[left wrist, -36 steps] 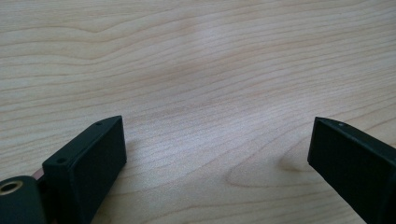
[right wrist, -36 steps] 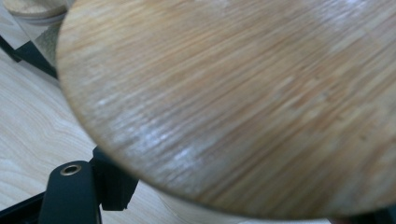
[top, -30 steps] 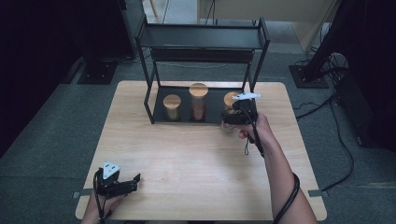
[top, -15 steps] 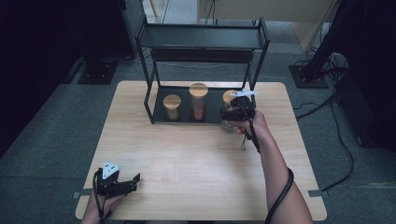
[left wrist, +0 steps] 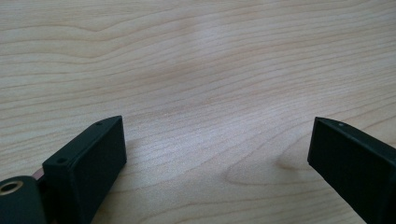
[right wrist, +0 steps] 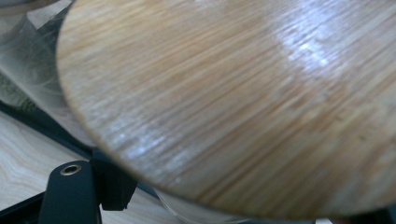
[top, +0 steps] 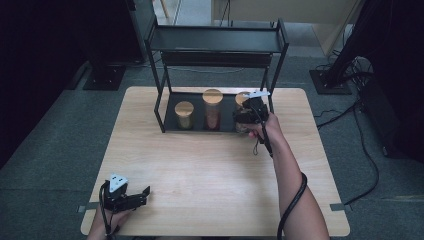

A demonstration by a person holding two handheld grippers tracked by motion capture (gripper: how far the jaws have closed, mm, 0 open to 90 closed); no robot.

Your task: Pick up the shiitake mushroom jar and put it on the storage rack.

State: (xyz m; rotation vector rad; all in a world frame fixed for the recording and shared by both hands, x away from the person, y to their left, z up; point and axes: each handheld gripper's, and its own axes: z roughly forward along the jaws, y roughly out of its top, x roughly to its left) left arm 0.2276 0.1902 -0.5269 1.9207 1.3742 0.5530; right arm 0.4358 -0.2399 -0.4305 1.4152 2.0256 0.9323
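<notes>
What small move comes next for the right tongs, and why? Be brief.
Probably lower the jar straight down until it rests on the bottom shelf: the right tongs grip it below its lid, at the right end of the row, beside two other jars.

A rack [top: 220, 47] stands at the upper middle of the surface [top: 210, 170]. Three jars sit in a row on its bottom shelf: the short jar [top: 184, 115] left, the tall jar [top: 212, 109] middle, the right jar [top: 242, 102] behind the right tool [top: 240, 118]. The left tool [top: 142, 196] rests at lower left.
</notes>
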